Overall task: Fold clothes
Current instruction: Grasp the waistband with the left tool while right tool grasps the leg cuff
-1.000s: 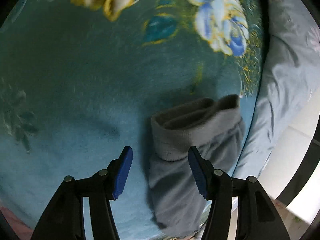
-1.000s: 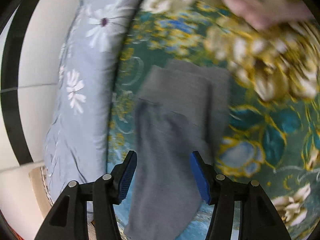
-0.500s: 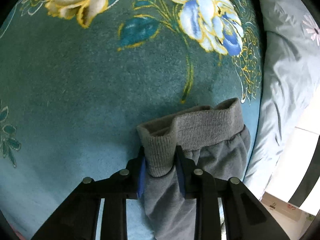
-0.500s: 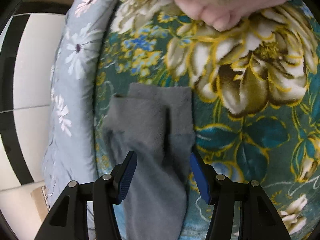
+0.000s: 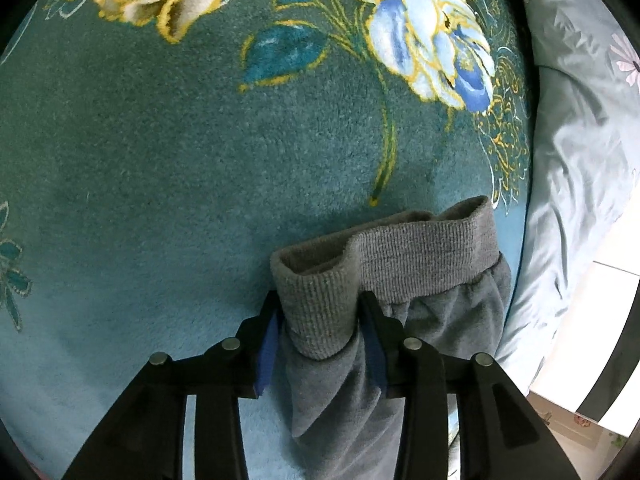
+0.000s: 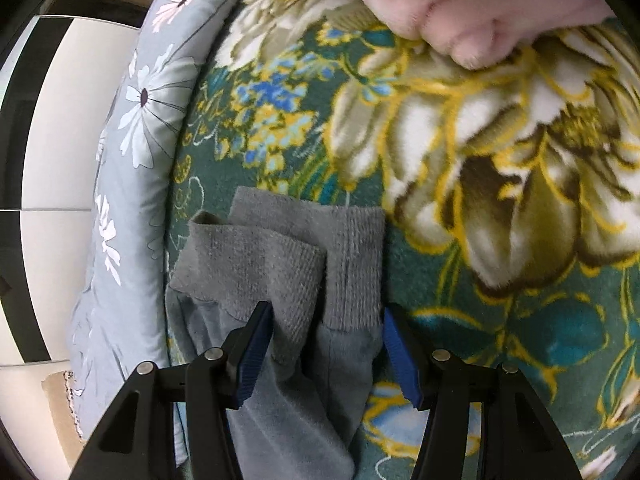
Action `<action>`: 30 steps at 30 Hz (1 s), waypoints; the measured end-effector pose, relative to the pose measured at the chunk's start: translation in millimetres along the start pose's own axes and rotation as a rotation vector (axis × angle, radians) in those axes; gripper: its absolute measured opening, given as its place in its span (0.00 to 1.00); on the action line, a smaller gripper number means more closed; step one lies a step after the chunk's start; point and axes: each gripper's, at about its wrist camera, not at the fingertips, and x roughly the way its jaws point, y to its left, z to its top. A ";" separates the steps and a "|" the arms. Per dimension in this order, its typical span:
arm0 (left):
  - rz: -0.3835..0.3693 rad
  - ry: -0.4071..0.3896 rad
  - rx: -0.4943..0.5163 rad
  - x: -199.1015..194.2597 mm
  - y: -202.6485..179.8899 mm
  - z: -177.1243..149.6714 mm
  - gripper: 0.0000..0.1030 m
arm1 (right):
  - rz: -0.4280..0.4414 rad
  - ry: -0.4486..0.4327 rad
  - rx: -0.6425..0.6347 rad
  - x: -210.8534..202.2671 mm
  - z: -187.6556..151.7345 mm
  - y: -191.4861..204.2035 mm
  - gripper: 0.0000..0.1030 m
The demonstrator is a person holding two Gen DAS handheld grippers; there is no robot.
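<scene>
The grey fleece trousers with ribbed cuffs (image 5: 392, 280) look soft, light and limp. The left tool (image 5: 320, 344) pinches one cuff at 6 o'clock while easing apart; the right tool (image 6: 324, 352) stands spread around the other cuff.

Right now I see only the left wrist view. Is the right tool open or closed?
Observer: Open. The right tool has its jaws apart over the grey cloth.
Operator: What lies between them?
Observer: Two ribbed cuffs, side by side, one partly over the other.
Operator: Is anything else near?
Observer: A hand lies on the blanket beyond the cuffs.
</scene>
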 end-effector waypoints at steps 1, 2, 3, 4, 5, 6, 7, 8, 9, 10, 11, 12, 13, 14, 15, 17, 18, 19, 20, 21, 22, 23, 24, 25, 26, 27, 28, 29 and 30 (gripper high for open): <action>-0.003 -0.003 -0.002 0.2 0.7 0.5 0.40 | 0.003 -0.001 -0.001 1.5 0.7 1.4 0.58; -0.006 -0.005 -0.004 0.3 1.6 0.9 0.40 | 0.014 -0.004 0.005 2.3 1.1 1.7 0.57; -0.009 -0.008 -0.007 0.4 2.5 1.3 0.40 | 0.031 -0.005 0.015 2.9 1.2 1.2 0.55; -0.012 -0.010 -0.010 0.4 3.3 1.8 0.40 | 0.052 -0.002 0.032 3.6 0.6 -0.2 0.47; -0.015 -0.013 -0.012 0.5 4.2 2.2 0.40 | 0.073 0.000 0.051 4.3 0.0 -1.7 0.37; -0.016 -0.014 -0.013 0.5 4.5 2.8 0.39 | 0.086 0.003 0.065 5.4 -1.4 -1.1 0.34; -0.010 -0.014 -0.013 0.0 4.1 3.6 0.38 | 0.096 0.006 0.079 6.5 -3.0 -0.1 0.29; -0.002 -0.013 -0.015 -1.0 3.0 4.4 0.36 | 0.098 0.004 0.078 5.7 -4.0 4.0 0.27; 0.007 -0.012 -0.017 -2.1 1.6 5.4 0.31 | 0.098 0.002 0.075 4.5 -4.9 8.7 0.26; 0.018 -0.011 -0.018 -4.1 -0.7 6.6 0.25 | 0.099 0.000 0.072 3.3 -5.8 13.5 0.24; 0.027 -0.010 -0.014 -6.5 -3.8 7.8 0.22 | 0.099 -0.004 0.066 -0.2 -6.2 19.1 0.23; 0.036 -0.012 -0.003 -9.8 -8.0 8.8 0.18 | 0.099 -0.009 0.059 -4.2 -6.6 25.0 0.23; 0.048 -0.019 0.017 -14.6 -14.0 9.6 0.17 | 0.102 -0.012 0.051 -9.0 -7.1 30.1 0.22; 0.049 -0.028 0.037 -20.9 -20.4 9.8 0.16 | 0.106 -0.014 0.043 -13.9 -7.6 35.1 0.21; 0.045 -0.038 0.055 -27.7 -26.8 10.0 0.16 | 0.117 -0.018 0.036 -21.6 -8.7 40.4 0.21; 0.017 -0.052 0.091 -44.9 -40.6 10.0 0.15 | 0.143 -0.028 0.022 -38.1 -11.1 51.2 0.19; 0.001 -0.056 0.114 -54.9 -48.2 9.8 0.15 | 0.168 -0.033 0.008 -49.8 -13.5 58.2 0.19; -0.019 -0.059 0.143 -61.9 -65.6 5.9 0.15 | 0.190 -0.036 -0.005 -59.3 -15.8 62.5 0.19; -0.037 -0.064 0.164 -53.4 -109.7 9.6 0.15 | 0.210 -0.039 -0.017 -68.1 -18.1 66.1 0.19; -0.058 -0.067 0.190 -60.9 -116.2 12.9 0.15 | 0.247 -0.040 -0.032 -82.8 -22.7 69.5 0.19; -0.085 -0.071 0.221 -78.0 -114.9 4.2 0.15 | 0.274 -0.044 -0.051 -95.8 -27.4 69.4 0.19; -0.110 -0.077 0.249 -102.3 -111.2 3.1 0.15 | 0.298 -0.047 -0.071 -108.1 -32.2 68.5 0.19; -0.130 -0.083 0.279 -124.7 -101.8 3.8 0.15 | 0.322 -0.051 -0.092 -120.5 -36.9 67.7 0.19; -0.138 -0.097 0.316 -145.2 -88.9 4.3 0.15 | 0.335 -0.054 -0.103 -129.0 -40.9 63.2 0.19; -0.138 -0.110 0.352 -167.4 -66.4 -0.7 0.15 | 0.336 -0.054 -0.110 -135.1 -45.0 54.4 0.19; -0.128 -0.116 0.371 -175.6 -46.7 -1.4 0.15 | 0.326 -0.043 -0.113 -136.6 -50.4 40.5 0.19; -0.114 -0.120 0.381 -177.3 -30.1 1.1 0.15 | 0.306 -0.031 -0.106 -133.9 -54.7 27.1 0.19; -0.082 -0.114 0.374 -173.7 -10.5 5.0 0.15 | 0.269 -0.011 -0.087 -125.4 -59.7 11.1 0.19; -0.045 -0.104 0.348 -165.2 8.4 8.8 0.15 | 0.227 0.011 -0.066 -115.8 -64.9 -5.6 0.19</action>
